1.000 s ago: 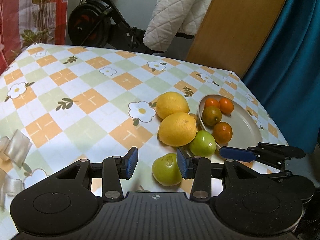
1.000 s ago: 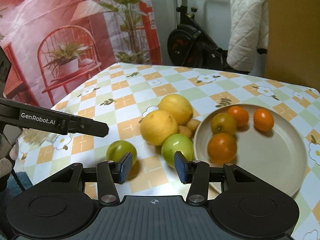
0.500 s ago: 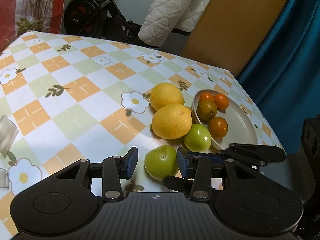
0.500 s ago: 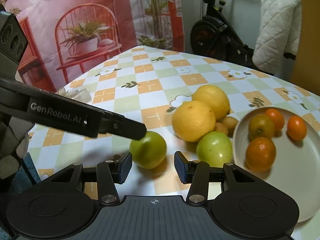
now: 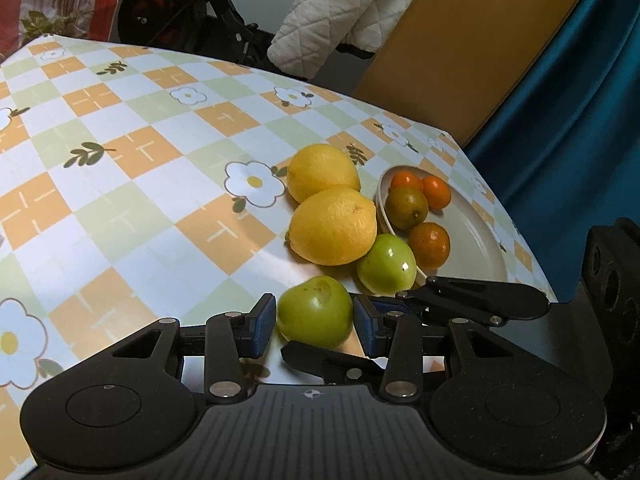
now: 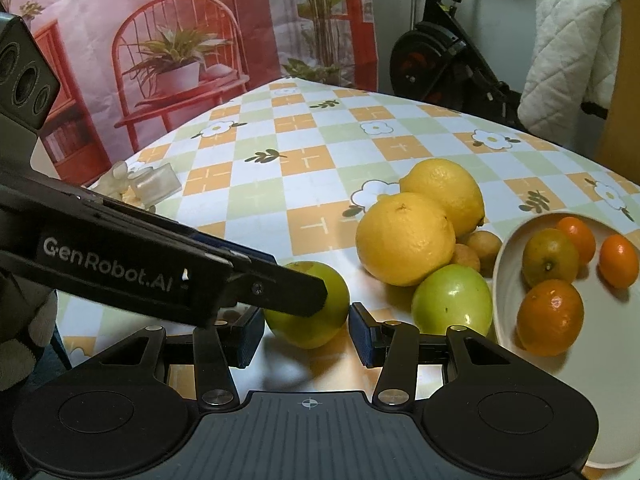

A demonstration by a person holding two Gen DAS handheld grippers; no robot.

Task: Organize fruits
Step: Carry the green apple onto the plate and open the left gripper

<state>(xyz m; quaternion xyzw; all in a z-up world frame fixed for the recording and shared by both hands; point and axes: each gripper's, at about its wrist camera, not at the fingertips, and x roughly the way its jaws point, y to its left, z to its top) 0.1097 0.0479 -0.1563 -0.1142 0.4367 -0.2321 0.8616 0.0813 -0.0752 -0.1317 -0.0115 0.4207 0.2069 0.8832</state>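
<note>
A green fruit [image 5: 315,311] lies on the checked tablecloth between the open jaws of my left gripper [image 5: 315,326]. My right gripper [image 6: 306,336] is open around the same green fruit [image 6: 316,326] from the other side; neither touches it clearly. A second green fruit [image 5: 386,264] lies beside two big yellow lemons [image 5: 333,226]. A cream plate [image 5: 474,240] holds several small oranges [image 5: 429,245]. In the right wrist view the left gripper's finger [image 6: 192,268] crosses in front of the fruit.
Two small tan fruits [image 6: 474,250] lie behind the lemons. A clear plastic piece [image 6: 150,180] lies at the table's left edge. An exercise bike [image 6: 448,60], a white quilt [image 5: 352,12] and a wooden board [image 5: 472,48] stand beyond the table.
Both grippers have moved in on the near green fruit, which now sits between both pairs of open jaws. The fruits have not moved.
</note>
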